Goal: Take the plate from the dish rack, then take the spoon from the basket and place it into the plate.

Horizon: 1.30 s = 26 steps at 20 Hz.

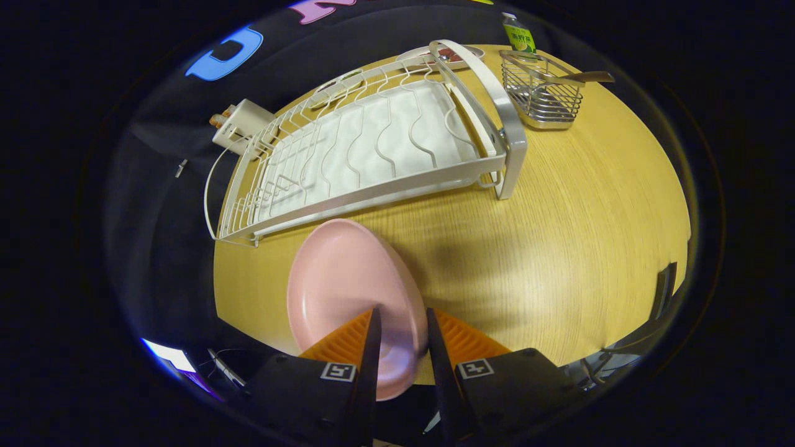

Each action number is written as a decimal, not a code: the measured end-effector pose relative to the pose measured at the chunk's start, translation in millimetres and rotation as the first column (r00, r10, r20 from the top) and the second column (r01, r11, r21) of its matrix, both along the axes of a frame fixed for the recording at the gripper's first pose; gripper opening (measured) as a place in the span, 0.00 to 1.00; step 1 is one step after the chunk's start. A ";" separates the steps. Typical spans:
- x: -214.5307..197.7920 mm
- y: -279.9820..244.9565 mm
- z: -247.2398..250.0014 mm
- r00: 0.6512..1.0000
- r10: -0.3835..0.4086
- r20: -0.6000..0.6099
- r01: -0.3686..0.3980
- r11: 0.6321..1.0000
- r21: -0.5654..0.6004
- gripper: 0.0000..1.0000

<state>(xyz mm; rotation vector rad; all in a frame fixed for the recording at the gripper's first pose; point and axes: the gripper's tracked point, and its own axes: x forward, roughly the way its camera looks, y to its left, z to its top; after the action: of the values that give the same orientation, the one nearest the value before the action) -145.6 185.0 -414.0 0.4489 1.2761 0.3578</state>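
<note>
Item one, my hand-held gripper (400, 326): its fingers stand a little apart, with the near edge of the plate (351, 292) lying between them; I cannot tell whether both fingers press on it. The plate is pink, oval, smooth and shallow, reaching ahead of the fingers over the wooden desk (559, 236), its far rim just short of the dish rack (372, 143). Item two, dish rack: white wire frame over a white tray. Item three, spoon (581, 77): lying across the rim of the wire basket (541, 93), beyond the rack, well apart from the plate.
</note>
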 end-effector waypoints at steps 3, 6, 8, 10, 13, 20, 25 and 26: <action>4.0 -1.9 3.6 0.999 0.002 0.033 -0.002 1.000 0.002 0.53; 7.9 -11.8 8.8 0.994 0.025 0.103 -0.023 1.000 -0.021 0.67; 11.7 -21.0 19.7 0.984 0.038 0.176 -0.033 0.999 -0.029 0.70; 19.6 -32.6 42.8 0.962 0.042 0.269 -0.040 0.999 -0.013 0.70; 52.1 -72.9 88.4 0.897 0.024 0.440 -0.010 0.999 -0.034 0.70; 147.5 -185.9 128.9 0.775 -0.019 0.631 0.133 0.982 -0.133 0.69; 194.8 -219.6 81.6 0.791 0.018 0.612 0.134 0.970 -0.201 0.64; 199.8 -220.1 72.7 0.793 0.041 0.608 0.115 0.970 -0.216 0.62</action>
<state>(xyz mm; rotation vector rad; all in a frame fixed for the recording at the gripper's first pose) 54.2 -35.1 -341.3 0.1221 0.6575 0.2746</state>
